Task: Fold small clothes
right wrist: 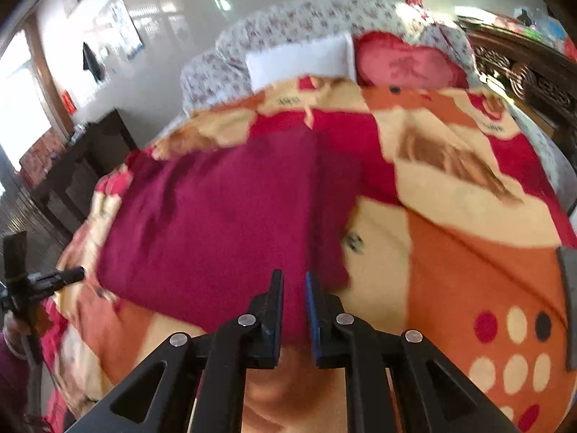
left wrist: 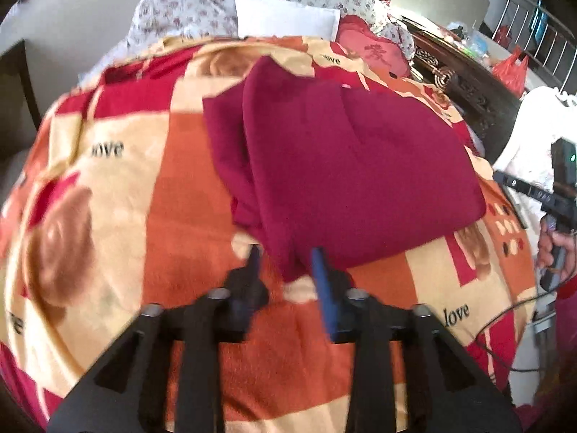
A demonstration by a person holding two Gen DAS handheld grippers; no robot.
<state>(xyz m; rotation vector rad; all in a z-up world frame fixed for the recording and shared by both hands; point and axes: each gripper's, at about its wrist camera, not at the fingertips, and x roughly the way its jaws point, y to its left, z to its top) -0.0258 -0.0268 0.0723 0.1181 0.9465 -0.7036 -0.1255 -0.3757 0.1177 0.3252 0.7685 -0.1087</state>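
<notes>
Fingers of the left gripper stand apart around the dark red knitted garment's near corner at lower centre; the right gripper pinches its hem narrowly. Uneven lifting could undo the fold on the orange patterned bed blanket.

Orange-and-red patterned blanket, floral quilt, white pillow, pink cushion, red bag

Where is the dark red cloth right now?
The dark red cloth lies on the orange patterned blanket, mid-frame in both wrist views. Its near edge sits by the left gripper, below the white pillow.
</notes>
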